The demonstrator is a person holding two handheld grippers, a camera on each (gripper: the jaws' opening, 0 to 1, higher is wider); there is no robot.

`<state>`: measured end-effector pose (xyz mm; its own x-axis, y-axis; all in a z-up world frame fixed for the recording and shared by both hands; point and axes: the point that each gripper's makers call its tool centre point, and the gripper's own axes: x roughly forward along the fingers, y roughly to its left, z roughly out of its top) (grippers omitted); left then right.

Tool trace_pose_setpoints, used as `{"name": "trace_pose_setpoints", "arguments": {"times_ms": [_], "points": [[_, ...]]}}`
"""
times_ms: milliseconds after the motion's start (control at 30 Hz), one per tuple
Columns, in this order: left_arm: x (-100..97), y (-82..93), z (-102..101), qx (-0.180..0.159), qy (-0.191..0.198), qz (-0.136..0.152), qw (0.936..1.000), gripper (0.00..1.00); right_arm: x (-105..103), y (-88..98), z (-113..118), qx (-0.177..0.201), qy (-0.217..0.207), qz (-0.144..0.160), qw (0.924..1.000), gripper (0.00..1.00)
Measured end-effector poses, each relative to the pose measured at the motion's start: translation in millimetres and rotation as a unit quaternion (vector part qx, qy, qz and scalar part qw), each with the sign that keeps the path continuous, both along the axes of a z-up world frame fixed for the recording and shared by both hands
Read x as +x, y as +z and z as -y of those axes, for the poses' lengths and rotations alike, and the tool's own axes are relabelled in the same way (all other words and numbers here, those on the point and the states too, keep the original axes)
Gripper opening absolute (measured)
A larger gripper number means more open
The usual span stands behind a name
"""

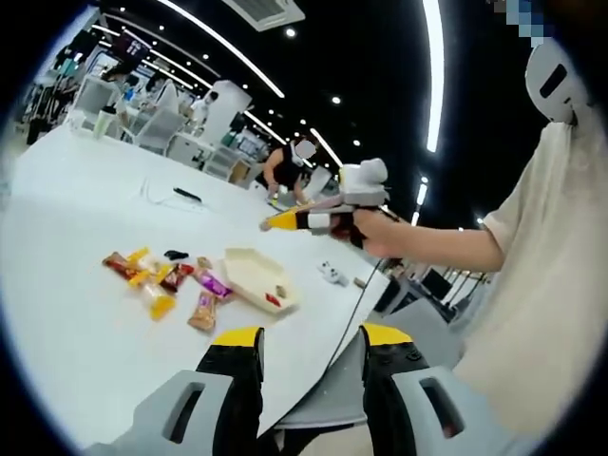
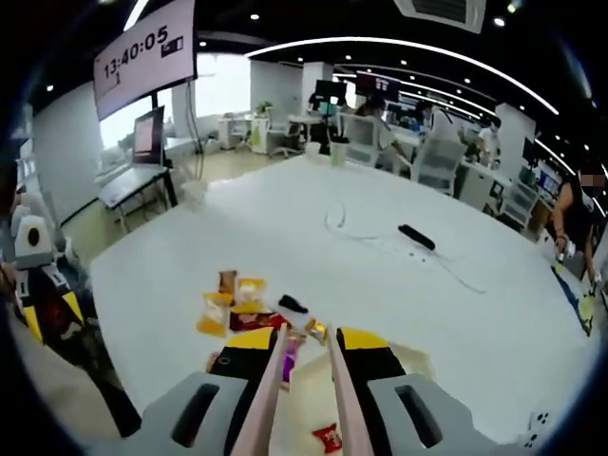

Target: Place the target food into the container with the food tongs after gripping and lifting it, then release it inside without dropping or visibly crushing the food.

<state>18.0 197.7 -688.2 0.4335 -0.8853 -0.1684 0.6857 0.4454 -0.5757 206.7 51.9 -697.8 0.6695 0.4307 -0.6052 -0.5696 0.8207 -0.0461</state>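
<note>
- Table [image 1: 76, 313]: a wide, smooth white surface is seen in both views; small wrapped snacks [image 1: 161, 280] in shiny yellow, red, orange and purple wrappers are scattered on it in a loose group.
- Just beside the snacks, a shallow cream-coloured container [image 1: 255, 275] with angled, many-sided walls is seen on the table; one small red wrapped piece [image 1: 274, 299] lies inside it, near one wall.
- The left gripper [image 1: 309, 347] is seen at the bottom of the left gripper view: grey plastic bodies with black jaws and yellow tips. The jaws are held wide apart and nothing is between them; it is above the table edge, apart from the snacks.
- The right gripper [image 1: 285, 220] is seen in the left gripper view, held in a hand [image 1: 380, 233] above the table, beyond the container.
- In the right gripper view, pale pink food tongs [image 2: 304, 380] with two long, smooth arms are clamped between the yellow-tipped jaws. The tong arms narrow toward the snacks, but their tips cannot be told clearly.
- A thin black flat object [image 2: 416, 237] and a light cable [image 2: 351, 228] lie further on the table.
</note>
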Motion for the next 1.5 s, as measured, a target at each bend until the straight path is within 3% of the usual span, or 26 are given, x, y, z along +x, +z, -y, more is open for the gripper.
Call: {"name": "trace_pose_setpoints", "arguments": {"times_ms": [600, 1300, 1500], "points": [[-6.1, -6.2, -10.2, 0.010, 0.016, -0.013, 0.9997, 0.39, -4.2, -33.5, -27.7, 0.000, 0.034, -0.035, 0.9988, 0.24], [-5.5, -11.4, -14.3, 0.010, 0.027, -0.024, 0.9993, 0.39, -6.2, -55.7, -44.7, 0.003, 0.048, -0.063, 0.9968, 0.24], [-2.6, -16.2, -15.5, 0.012, 0.028, -0.034, 0.9990, 0.39, -18.7, -78.7, -54.7, 0.005, 0.058, -0.090, 0.9942, 0.24]]}}
